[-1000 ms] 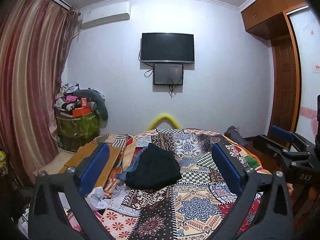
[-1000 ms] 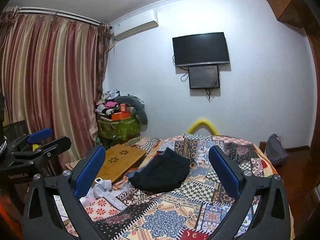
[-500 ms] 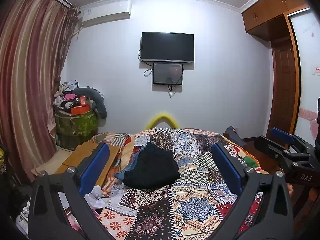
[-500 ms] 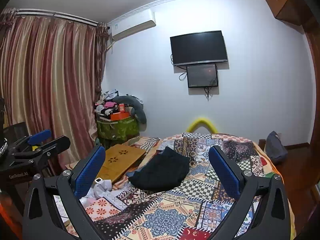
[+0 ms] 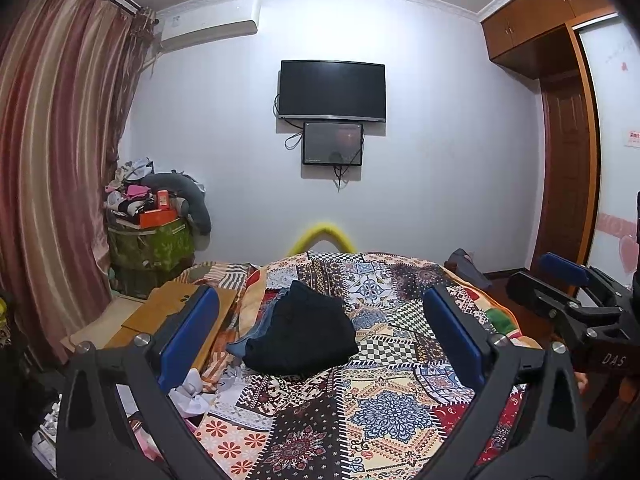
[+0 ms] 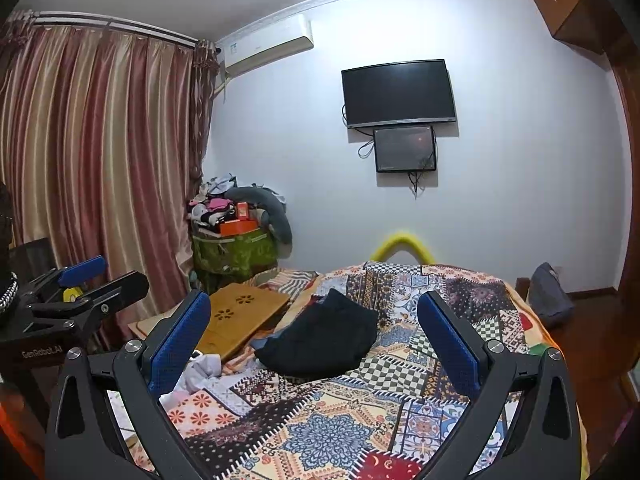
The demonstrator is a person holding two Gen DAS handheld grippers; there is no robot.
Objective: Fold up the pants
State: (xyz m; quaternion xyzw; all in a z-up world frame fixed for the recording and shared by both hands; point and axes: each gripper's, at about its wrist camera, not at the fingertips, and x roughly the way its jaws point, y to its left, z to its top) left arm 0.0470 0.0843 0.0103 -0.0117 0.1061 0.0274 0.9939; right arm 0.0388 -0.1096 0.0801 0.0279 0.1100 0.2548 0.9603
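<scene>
A dark pair of pants [image 5: 304, 332] lies in a loose folded heap on the patchwork quilt [image 5: 380, 408], with blue denim [image 5: 246, 342] sticking out beneath its left side. My left gripper [image 5: 320, 294] is open, held in the air short of the heap, with nothing between its blue pads. The right wrist view shows the same heap [image 6: 324, 340] ahead of my open, empty right gripper [image 6: 313, 296]. Each gripper also shows in the other's view, the right one [image 5: 556, 276] at the far right and the left one [image 6: 96, 280] at the far left.
A wooden lap table [image 5: 176, 312] rests on the bed's left side, with crumpled white cloth [image 5: 192, 392] in front of it. A green bin piled with clutter [image 5: 152, 248] stands by the curtain. A grey bag [image 6: 548, 296] sits off the bed's right edge. A wardrobe door [image 5: 564, 168] stands right.
Both views have drifted only slightly. The pants lie where they were, and both grippers have stayed open and empty.
</scene>
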